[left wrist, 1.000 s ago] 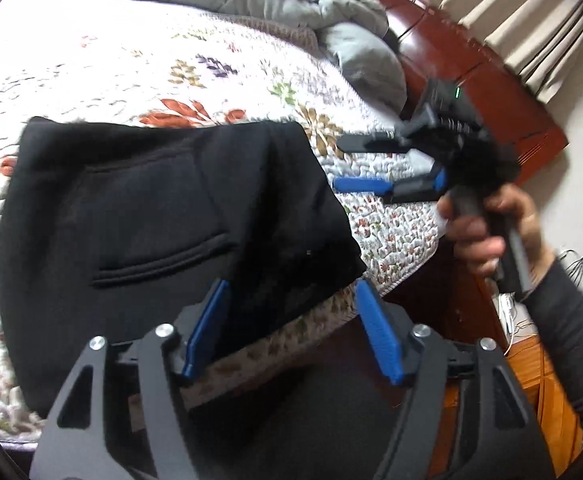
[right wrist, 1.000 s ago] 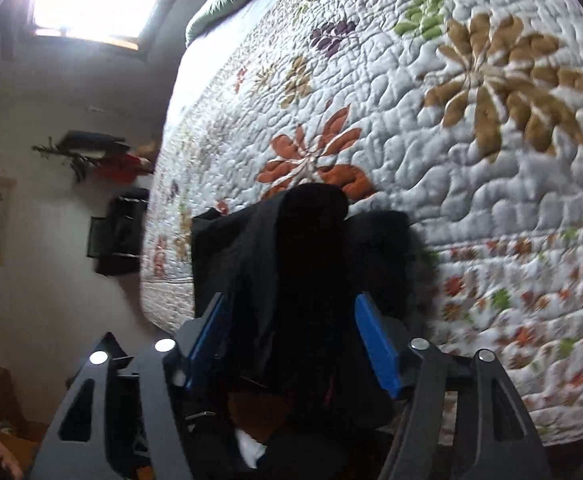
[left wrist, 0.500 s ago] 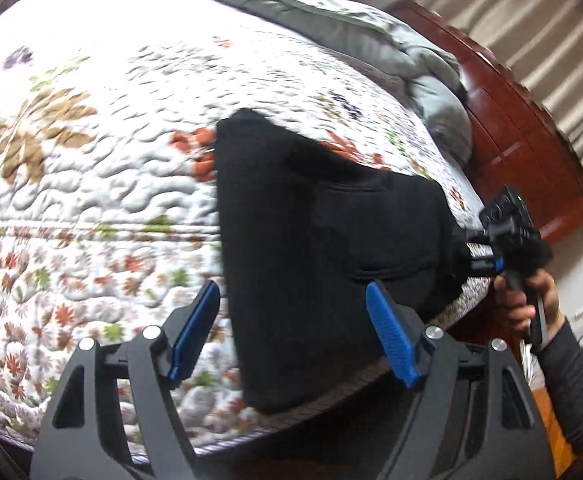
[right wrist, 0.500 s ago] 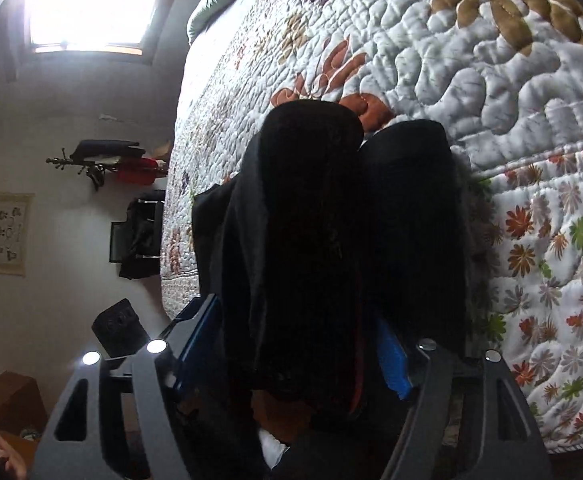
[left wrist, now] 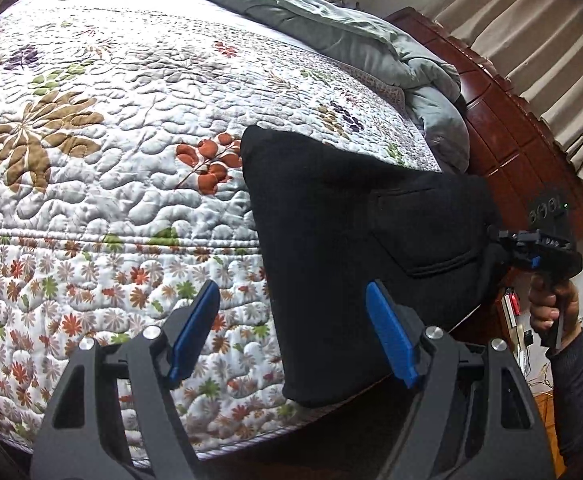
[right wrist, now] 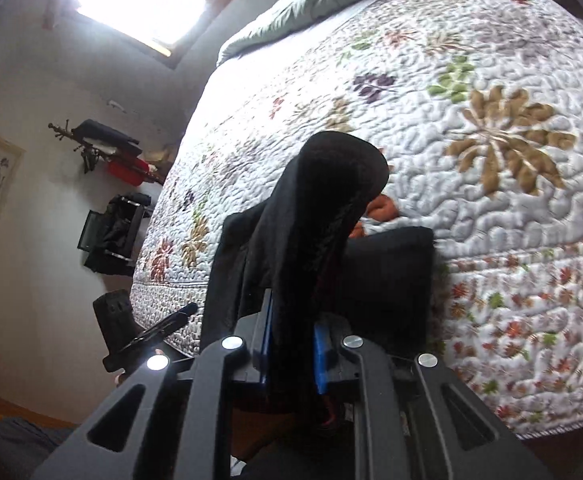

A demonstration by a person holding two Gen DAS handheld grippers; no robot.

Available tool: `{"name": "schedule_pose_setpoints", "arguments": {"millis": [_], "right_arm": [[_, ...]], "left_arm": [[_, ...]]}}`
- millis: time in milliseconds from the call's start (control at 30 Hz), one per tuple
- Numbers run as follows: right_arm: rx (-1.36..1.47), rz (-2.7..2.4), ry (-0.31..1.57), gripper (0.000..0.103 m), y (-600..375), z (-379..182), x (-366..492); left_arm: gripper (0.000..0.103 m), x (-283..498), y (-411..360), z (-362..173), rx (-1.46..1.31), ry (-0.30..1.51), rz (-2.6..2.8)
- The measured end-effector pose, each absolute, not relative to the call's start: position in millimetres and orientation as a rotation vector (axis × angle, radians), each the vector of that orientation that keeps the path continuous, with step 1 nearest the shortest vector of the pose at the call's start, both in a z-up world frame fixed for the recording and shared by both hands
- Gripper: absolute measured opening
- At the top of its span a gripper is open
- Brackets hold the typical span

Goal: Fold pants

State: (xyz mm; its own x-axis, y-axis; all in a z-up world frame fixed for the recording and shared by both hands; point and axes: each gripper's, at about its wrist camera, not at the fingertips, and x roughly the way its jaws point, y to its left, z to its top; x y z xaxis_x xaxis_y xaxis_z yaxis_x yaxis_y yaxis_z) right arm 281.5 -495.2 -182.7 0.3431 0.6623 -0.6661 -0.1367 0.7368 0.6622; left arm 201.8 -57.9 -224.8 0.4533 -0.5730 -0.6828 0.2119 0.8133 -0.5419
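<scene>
Black pants [left wrist: 351,248] lie folded on the floral quilt [left wrist: 91,120], near the bed's front edge. My left gripper [left wrist: 291,286] hovers open over their near left corner, its blue pads touching nothing. The pants' left edge runs between its fingers. At the pants' right end, my right gripper [left wrist: 507,244] pinches the cloth, held by a person's hand [left wrist: 551,300]. In the right wrist view the jaws of my right gripper [right wrist: 291,320] are closing, and both blue pads press on a raised, bunched fold of the pants [right wrist: 331,184].
A grey duvet [left wrist: 331,28] is heaped at the far end of the bed. A dark wooden bed board [left wrist: 523,148] and beige curtains [left wrist: 531,20] stand to the right. A wall rack [right wrist: 99,140] and black bags [right wrist: 111,232] sit beyond the bed's far side.
The right gripper has closed on a fold of the pants and raised it off the quilt. The left gripper swung left over the pants' corner, then stayed still and open.
</scene>
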Motion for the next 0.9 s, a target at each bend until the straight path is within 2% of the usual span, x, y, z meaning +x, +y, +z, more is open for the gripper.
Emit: {"name": "schedule_pose_setpoints", "arguments": {"millis": [233,333,367,433,467,500,700,767,900], "right_arm": [[0.688,0.503,1.134,0.016,-525,-253,272],[0.757,0.498,1.113,0.019,-534,-274,267],[0.778,0.501,1.109,0.022,-536,-276,265],[0.820,0.516,1.100,0.035,-545,-274,261],[0.816,0.497,1.092,0.047,-552,-270,259],[0.803,0.470,1.059,0.048,-561,-259,257],[0.721,0.563,0.925,0.046,-552,-187,275],[0.700,0.604,0.957,0.046,-526,-185,292],[0.677,0.600,1.055,0.045,-501,-215,322]], "left_arm": [[0.075,207,-70,-213,-0.394,0.967,-0.529],[0.075,213,-75,-208,-0.379,0.953,-0.544],[0.075,216,-76,-207,-0.381,0.951,-0.554],[0.077,222,-79,-206,-0.397,0.953,-0.574],[0.080,225,-80,-206,-0.405,0.954,-0.587],[0.082,229,-82,-205,-0.414,0.956,-0.605],[0.088,266,-92,-200,-0.513,0.982,-0.742],[0.088,279,-101,-201,-0.505,0.998,-0.768],[0.088,305,-119,-214,-0.502,1.046,-0.796]]}}
